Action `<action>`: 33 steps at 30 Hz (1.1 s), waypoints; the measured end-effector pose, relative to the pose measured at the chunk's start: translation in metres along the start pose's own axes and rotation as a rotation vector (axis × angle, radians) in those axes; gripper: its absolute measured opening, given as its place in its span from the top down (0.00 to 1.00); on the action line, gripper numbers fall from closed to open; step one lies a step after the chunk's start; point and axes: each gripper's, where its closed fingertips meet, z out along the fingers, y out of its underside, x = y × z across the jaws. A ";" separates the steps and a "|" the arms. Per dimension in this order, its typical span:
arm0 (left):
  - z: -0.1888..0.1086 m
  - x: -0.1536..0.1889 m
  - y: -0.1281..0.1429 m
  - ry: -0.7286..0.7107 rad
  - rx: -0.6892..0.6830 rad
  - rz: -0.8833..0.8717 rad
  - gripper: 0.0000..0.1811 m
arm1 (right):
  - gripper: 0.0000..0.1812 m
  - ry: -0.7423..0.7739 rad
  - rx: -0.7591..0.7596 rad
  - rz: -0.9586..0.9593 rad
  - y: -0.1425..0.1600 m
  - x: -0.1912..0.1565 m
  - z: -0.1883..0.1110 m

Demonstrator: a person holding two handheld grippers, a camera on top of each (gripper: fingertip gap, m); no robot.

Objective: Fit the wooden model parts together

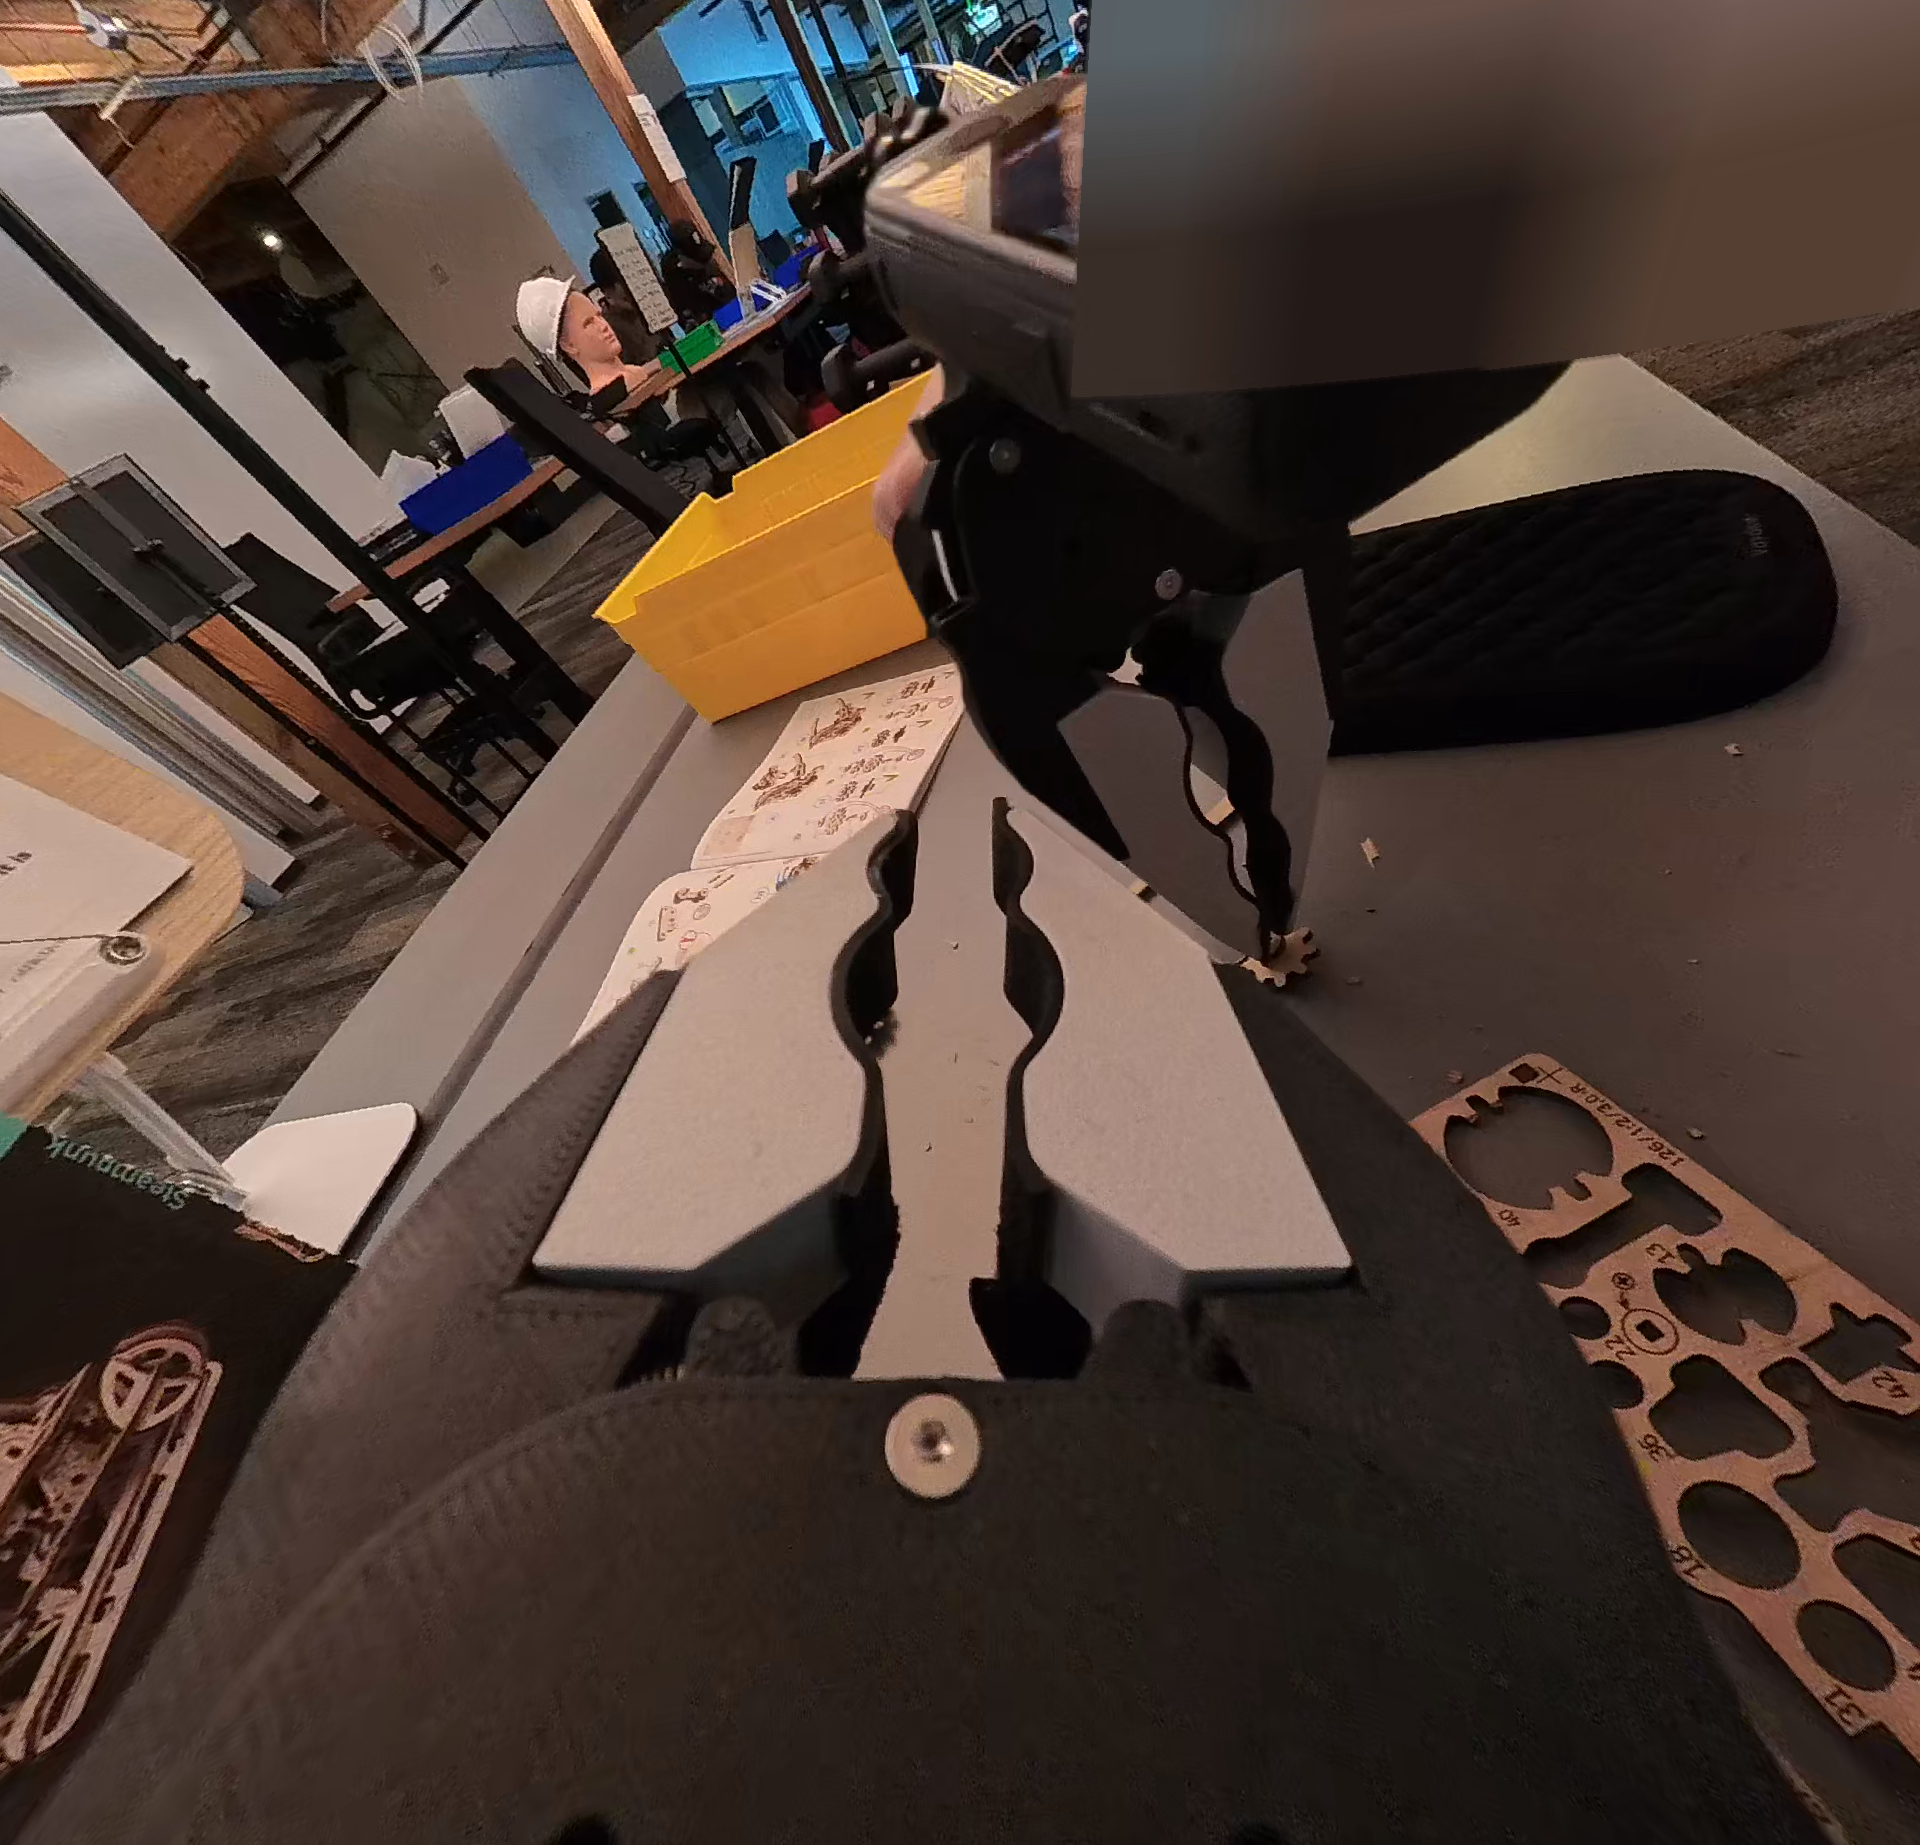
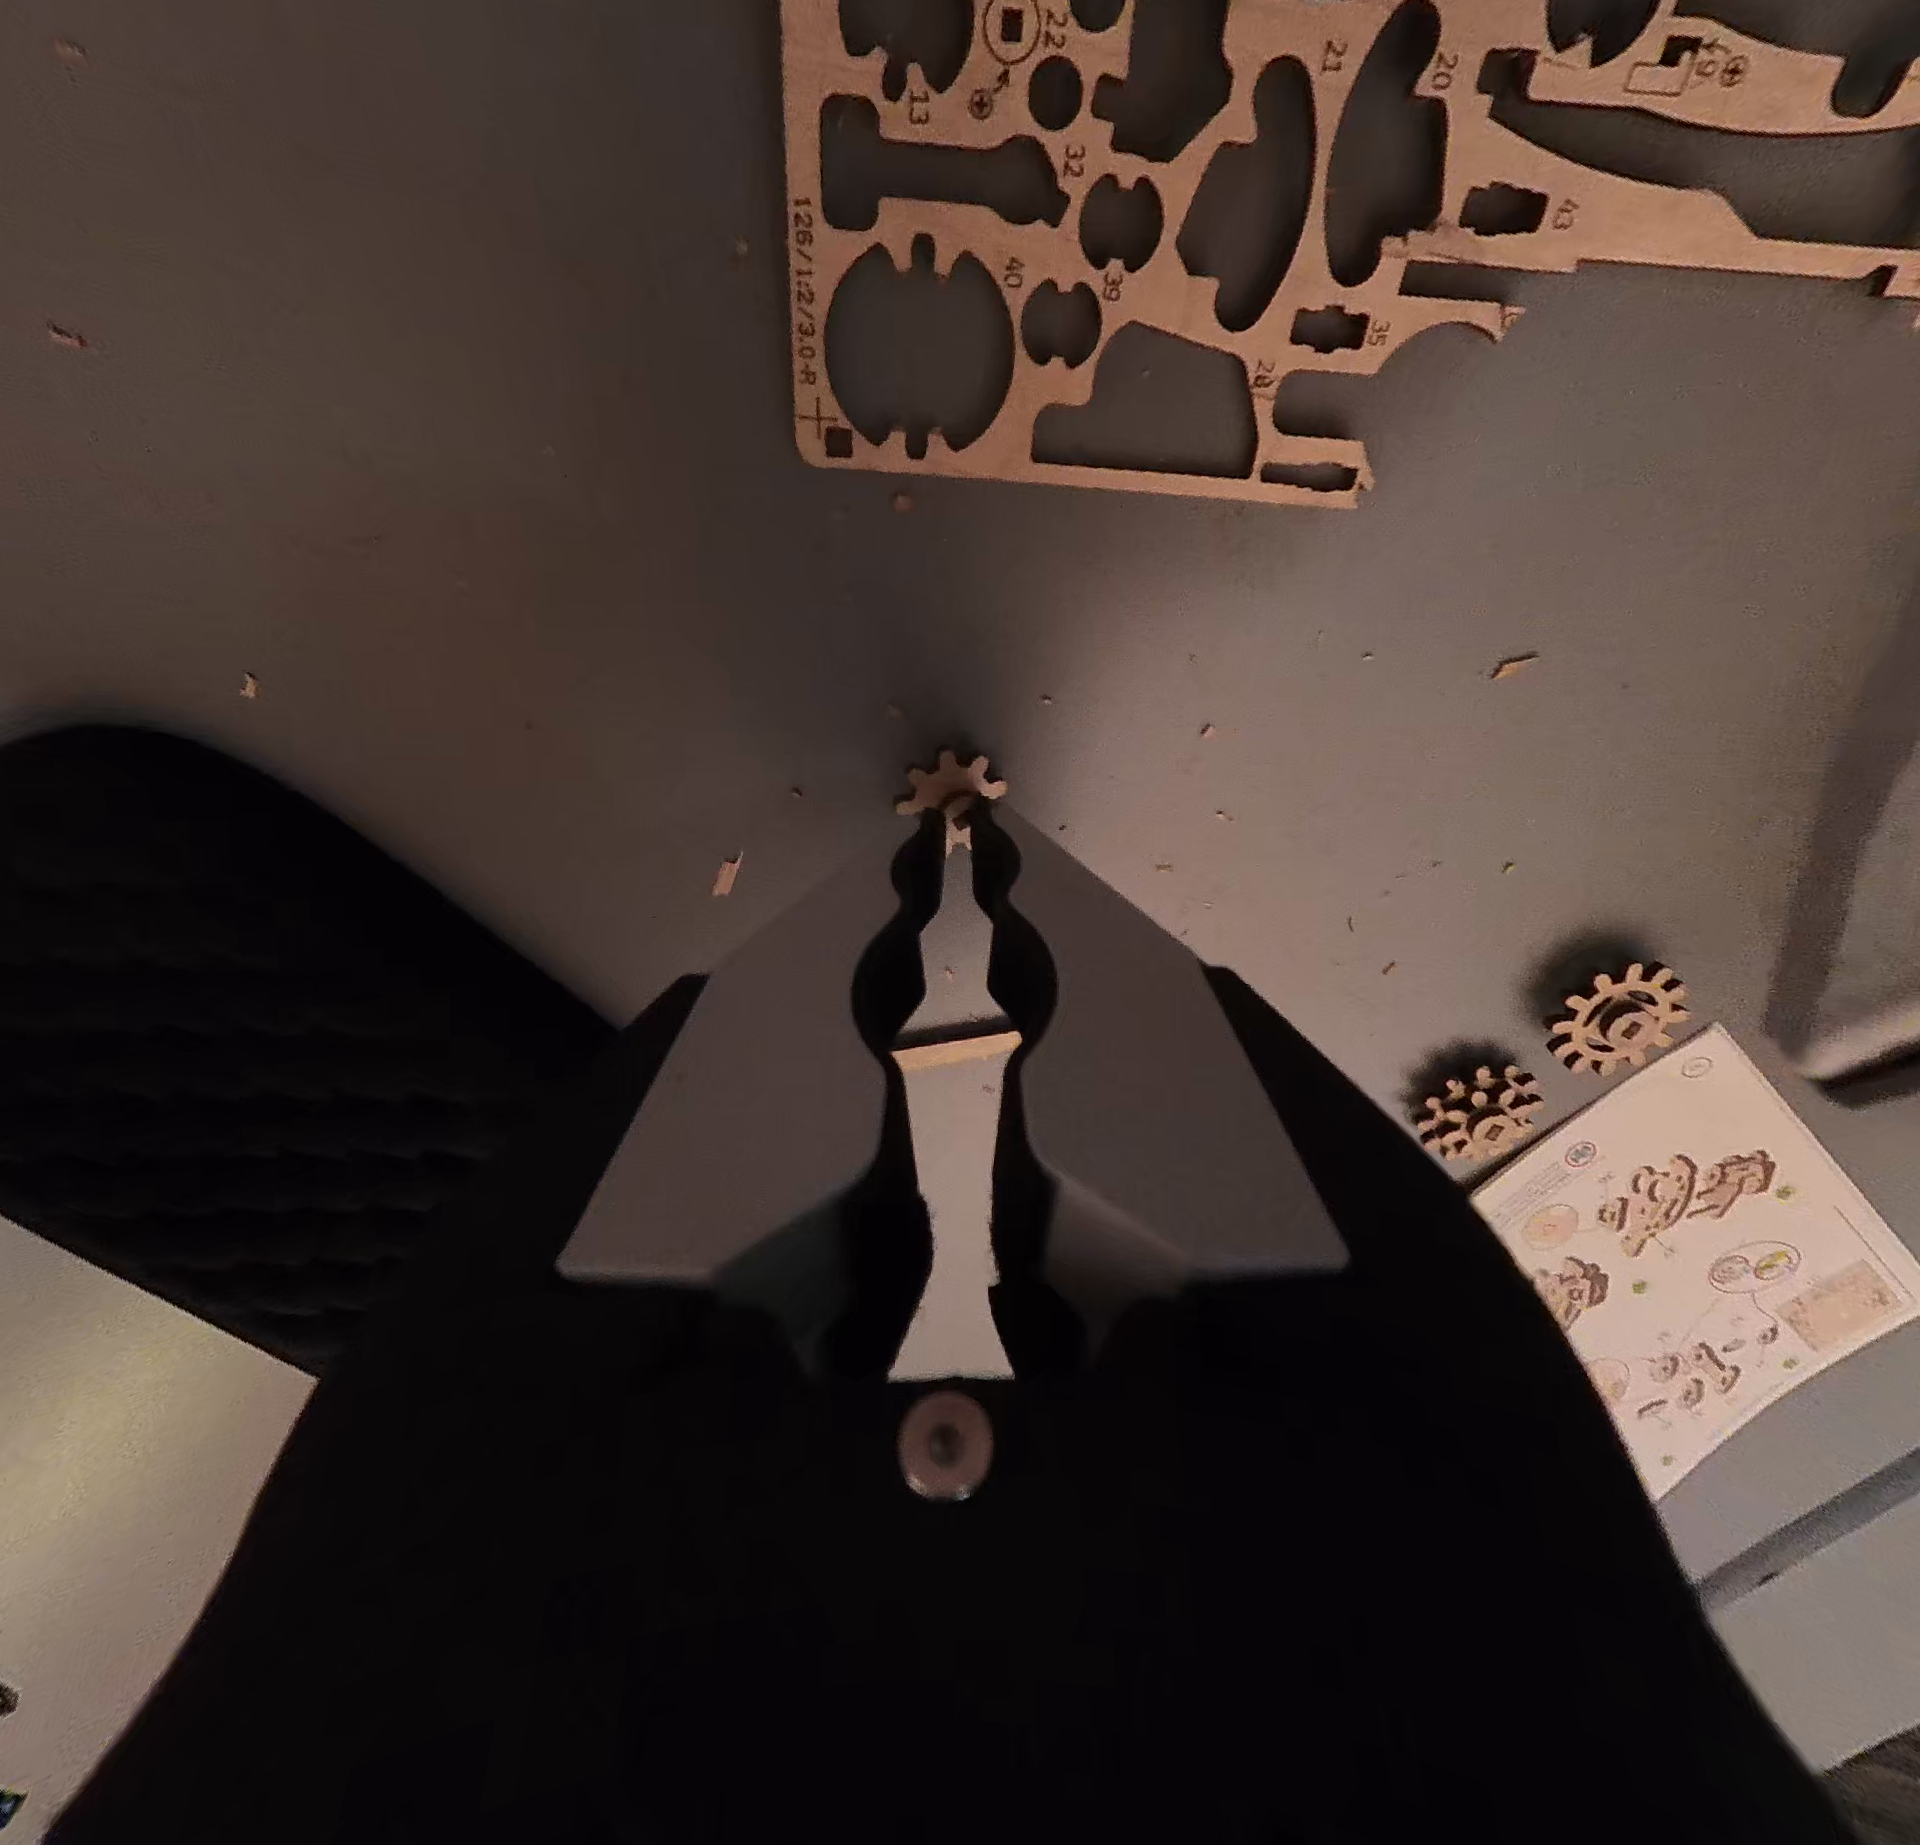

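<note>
My right gripper points down at the grey table, its tips pinched on a small wooden gear that touches the table. A tan wooden strip shows across the gap farther back between its fingers; I cannot tell whether it is held. In the left wrist view the right gripper stands steeply over the same gear. My left gripper is open and empty, low over the table, short and left of the gear. Two larger wooden gears lie to the right.
A punched-out wooden parts sheet lies beyond the gear. An instruction booklet, a yellow bin, a black padded rest and a black kit box sit around the table. Wood chips are scattered. Some 12 cm of space lies between my two pairs of fingers.
</note>
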 end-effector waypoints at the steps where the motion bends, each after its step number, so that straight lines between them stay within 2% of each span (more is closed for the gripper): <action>1: 0.000 -0.001 0.000 -0.002 0.001 -0.001 0.93 | 0.97 0.013 -0.003 0.003 0.000 0.000 0.000; 7: -0.001 -0.001 -0.001 -0.006 0.002 0.000 0.93 | 0.98 0.133 0.014 0.023 -0.001 0.000 0.000; 11: -0.001 0.000 -0.002 -0.003 0.003 0.003 0.93 | 0.96 0.179 0.083 0.013 -0.002 0.000 0.000; 15: 0.000 0.000 -0.001 -0.001 0.001 0.003 0.93 | 0.95 0.133 0.229 0.071 -0.004 0.004 -0.009; 19: 0.000 0.000 0.000 0.000 -0.002 -0.001 0.93 | 0.93 -0.047 0.362 0.147 -0.003 -0.003 -0.007; 22: 0.000 0.000 0.001 0.003 -0.006 -0.001 0.93 | 0.92 -0.082 0.430 0.132 -0.006 -0.001 -0.009; 28: 0.001 0.001 0.004 0.007 -0.017 -0.003 0.93 | 0.95 -0.162 0.428 0.103 -0.010 -0.003 -0.003; 33: 0.001 0.001 0.005 0.007 -0.018 -0.005 0.93 | 0.92 -0.147 0.427 0.075 -0.010 0.000 -0.004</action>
